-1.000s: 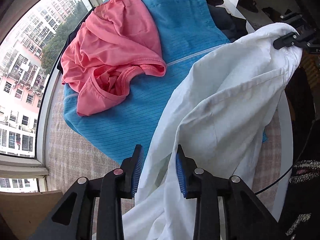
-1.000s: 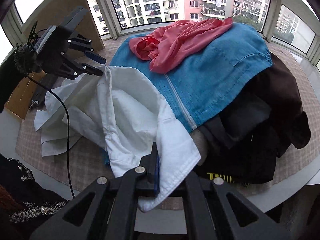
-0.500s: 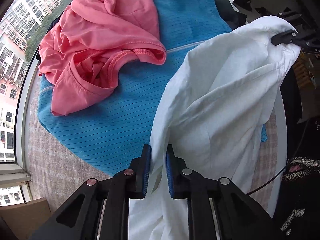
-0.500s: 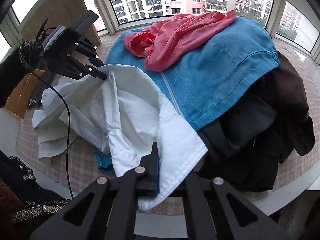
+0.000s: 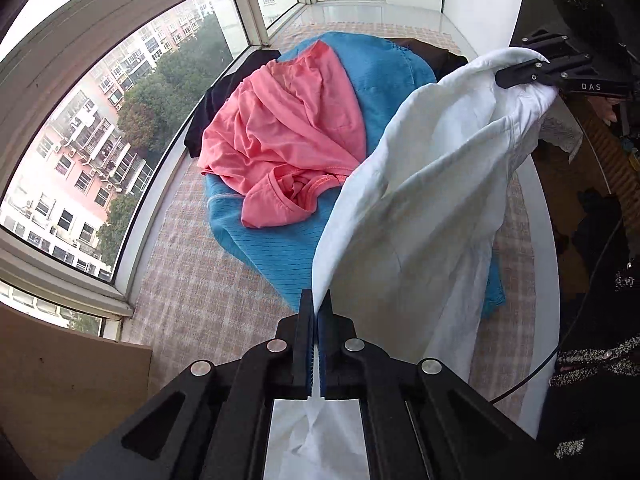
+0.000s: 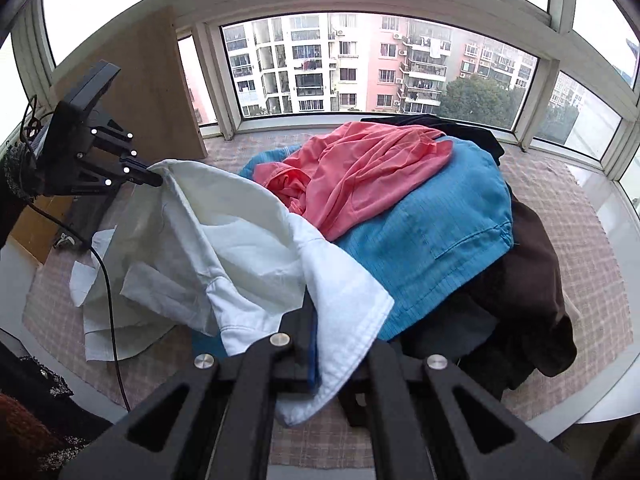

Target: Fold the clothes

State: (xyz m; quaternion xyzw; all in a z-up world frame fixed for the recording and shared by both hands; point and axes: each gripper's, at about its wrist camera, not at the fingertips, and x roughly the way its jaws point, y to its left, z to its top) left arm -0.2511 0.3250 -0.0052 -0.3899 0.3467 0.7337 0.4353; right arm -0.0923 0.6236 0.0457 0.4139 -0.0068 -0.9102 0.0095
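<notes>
The left gripper (image 5: 316, 312) is now clamping down on an edge of the white shirt (image 5: 432, 200), its jaws having just been closing onto the cloth, while the right gripper (image 6: 310, 344) is staying clenched on another edge. Both are lifting, so the shirt is hanging stretched between them, rising off the pile (image 6: 440, 240) on the table (image 6: 580, 216), probably heading for a shake-out before folding.

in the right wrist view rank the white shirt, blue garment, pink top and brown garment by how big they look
1. white shirt, though it is nearest the camera
2. blue garment, close to it; unsure
3. pink top
4. brown garment, partly buried, about like the pink
</notes>
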